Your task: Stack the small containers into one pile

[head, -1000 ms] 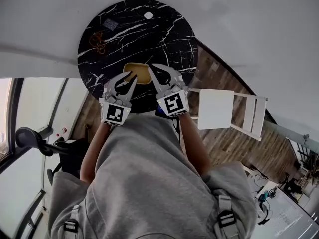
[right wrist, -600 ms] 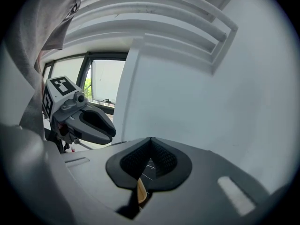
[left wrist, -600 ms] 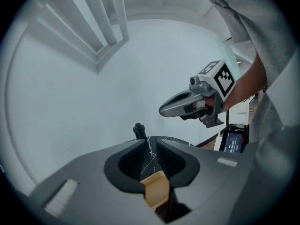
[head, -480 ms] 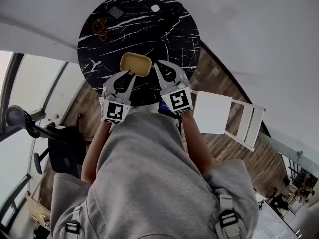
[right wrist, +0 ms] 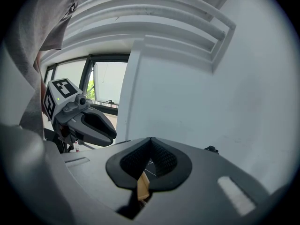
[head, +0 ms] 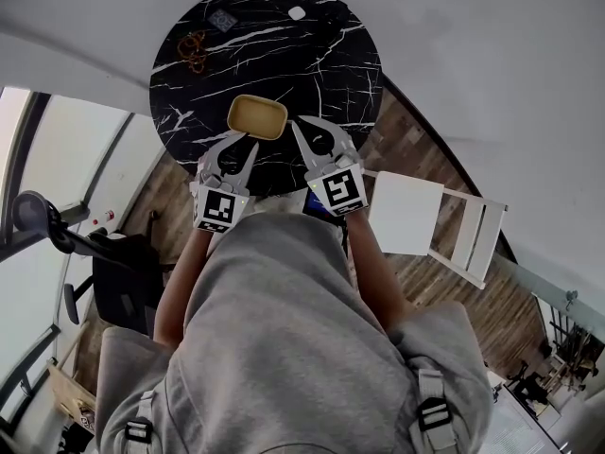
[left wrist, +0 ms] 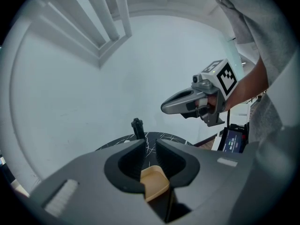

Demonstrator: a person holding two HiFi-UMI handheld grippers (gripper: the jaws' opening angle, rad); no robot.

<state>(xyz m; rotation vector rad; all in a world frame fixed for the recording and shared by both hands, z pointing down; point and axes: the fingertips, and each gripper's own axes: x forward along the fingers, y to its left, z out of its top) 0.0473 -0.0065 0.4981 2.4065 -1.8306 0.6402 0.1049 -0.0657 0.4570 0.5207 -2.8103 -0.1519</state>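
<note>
Round black marble table, small white object on it, white chair nearby, wooden floor

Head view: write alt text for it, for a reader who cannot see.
Seen from above, a person in a grey top holds the left gripper and the right gripper over the near edge of a round black marble table, their tips close to a tan container. A white chair stands at right.

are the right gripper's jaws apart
No, in its own view the right gripper has its jaws closed together, with the tips touching.
</note>
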